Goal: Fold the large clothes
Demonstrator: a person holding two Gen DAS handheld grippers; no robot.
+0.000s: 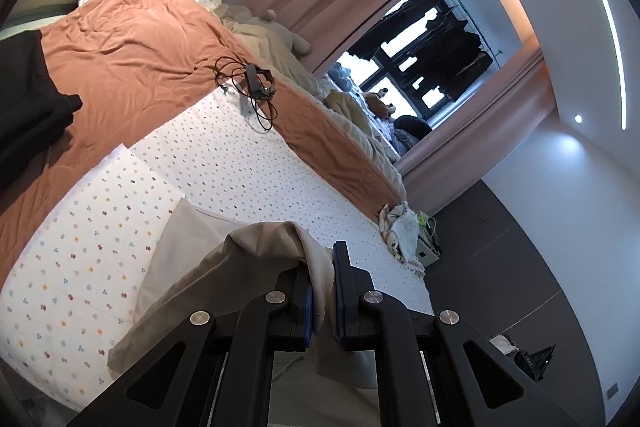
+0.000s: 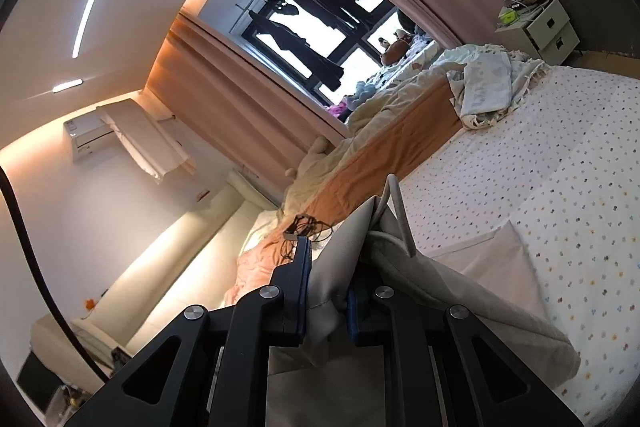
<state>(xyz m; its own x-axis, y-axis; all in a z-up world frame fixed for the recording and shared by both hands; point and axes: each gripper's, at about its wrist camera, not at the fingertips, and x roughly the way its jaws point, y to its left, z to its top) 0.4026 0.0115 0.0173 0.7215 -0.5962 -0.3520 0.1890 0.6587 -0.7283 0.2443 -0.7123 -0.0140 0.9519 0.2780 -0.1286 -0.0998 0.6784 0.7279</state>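
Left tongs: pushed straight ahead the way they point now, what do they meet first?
Probably the dotted sheet on the bed, beyond the beige garment the left tongs grip; depth is unclear.

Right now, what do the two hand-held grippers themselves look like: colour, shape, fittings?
The left hand-held gripper and right hand-held gripper look alike: matte black angular linkage arms with triangular cut-outs, round silver pivot bolts at the joints, and flat black fingers lined with blue pads. No markings, sleeves or cables on them are visible.

Beige garment (image 1: 256, 243) draped over dotted bedsheet (image 1: 224, 155)
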